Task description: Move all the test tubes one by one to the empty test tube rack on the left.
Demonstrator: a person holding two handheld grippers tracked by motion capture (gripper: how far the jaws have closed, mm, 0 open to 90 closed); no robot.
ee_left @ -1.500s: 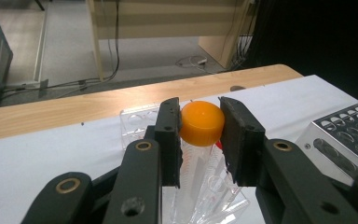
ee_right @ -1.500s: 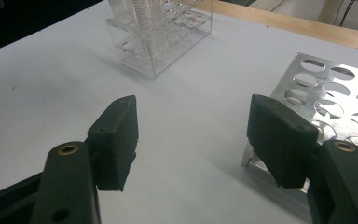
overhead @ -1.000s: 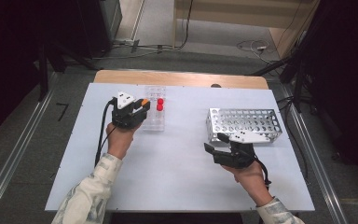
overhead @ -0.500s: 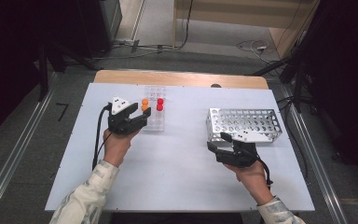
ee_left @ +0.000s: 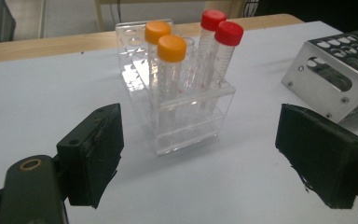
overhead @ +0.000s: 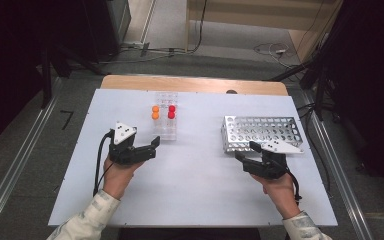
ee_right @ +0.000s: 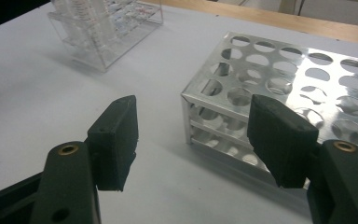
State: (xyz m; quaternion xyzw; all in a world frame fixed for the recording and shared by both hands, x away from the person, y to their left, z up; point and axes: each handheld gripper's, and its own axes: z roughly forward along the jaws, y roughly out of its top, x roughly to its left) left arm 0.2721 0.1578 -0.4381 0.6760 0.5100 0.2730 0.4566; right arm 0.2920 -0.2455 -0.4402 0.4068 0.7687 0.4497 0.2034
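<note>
The clear rack (ee_left: 177,116) looks like glossy, see-through plastic, its tubes (ee_left: 168,79) capped in smooth orange and red plastic. The perforated rack (ee_right: 279,93) is bright, shiny sheet metal. The surface (overhead: 200,180) is matt white, with bare wood along its far edge.

The high view looks forward and down from above the person's side, taking in the whole white surface (overhead: 195,190) from well back, with the clear rack (overhead: 165,122) left of centre and the metal rack (overhead: 260,134) to its right. The left gripper view sits low and close, looking along its own jaws straight at the clear rack (ee_left: 177,93), with a corner of the metal rack (ee_left: 335,79) at its right edge. The right gripper view, equally low, faces the metal rack (ee_right: 284,93) from very near, the clear rack (ee_right: 102,28) farther off at its upper left. All three views share both racks.
</note>
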